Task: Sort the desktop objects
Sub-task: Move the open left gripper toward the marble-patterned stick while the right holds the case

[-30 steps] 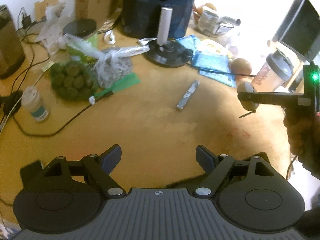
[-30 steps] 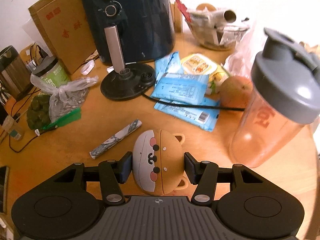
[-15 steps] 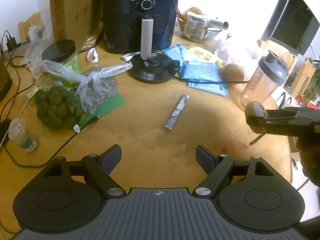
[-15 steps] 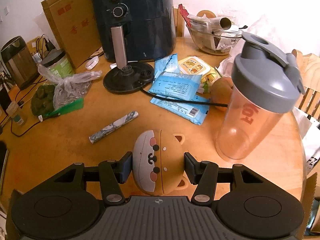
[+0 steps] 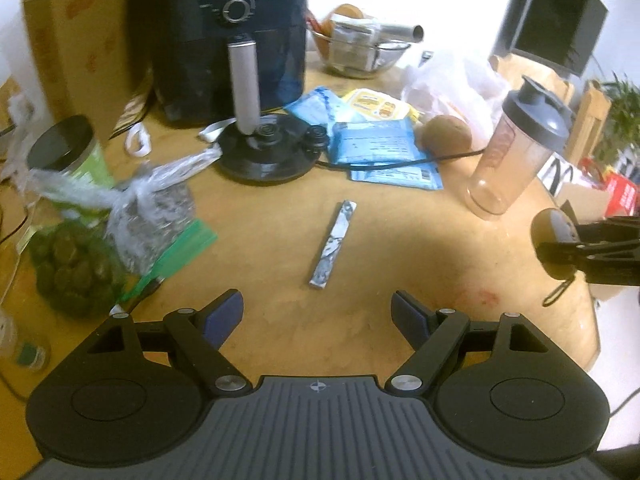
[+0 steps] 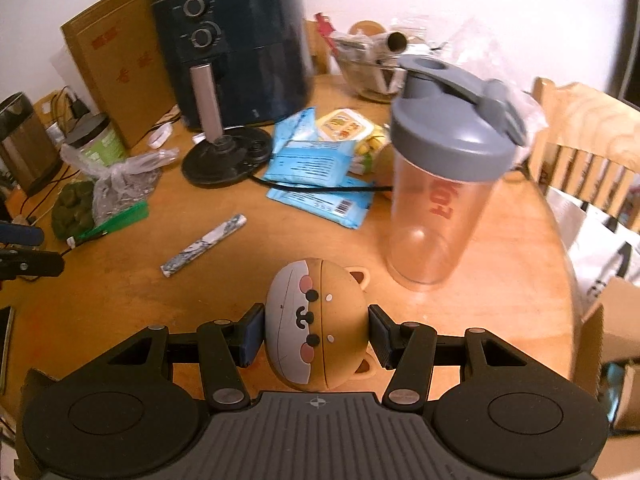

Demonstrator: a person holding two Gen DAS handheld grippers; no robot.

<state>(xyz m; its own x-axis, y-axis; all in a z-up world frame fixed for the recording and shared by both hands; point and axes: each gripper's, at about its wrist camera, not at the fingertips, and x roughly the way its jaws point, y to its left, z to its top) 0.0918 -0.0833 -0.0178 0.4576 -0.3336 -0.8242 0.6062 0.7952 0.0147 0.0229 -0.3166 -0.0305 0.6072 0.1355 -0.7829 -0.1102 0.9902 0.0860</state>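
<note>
Tan bear case (image 6: 316,324) clamped between right tongs (image 6: 316,334).

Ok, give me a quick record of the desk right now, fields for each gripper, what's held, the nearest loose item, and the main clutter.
left gripper: open, nothing between its jaws
right gripper: shut on the bear-face case
nearest loose item: marbled stick, flat on the table, ahead of the left gripper
beside the right gripper: shaker bottle, upright, grey lid on
back of table: air fryer, blue packets
left side: plastic bags, green-label jar
</note>
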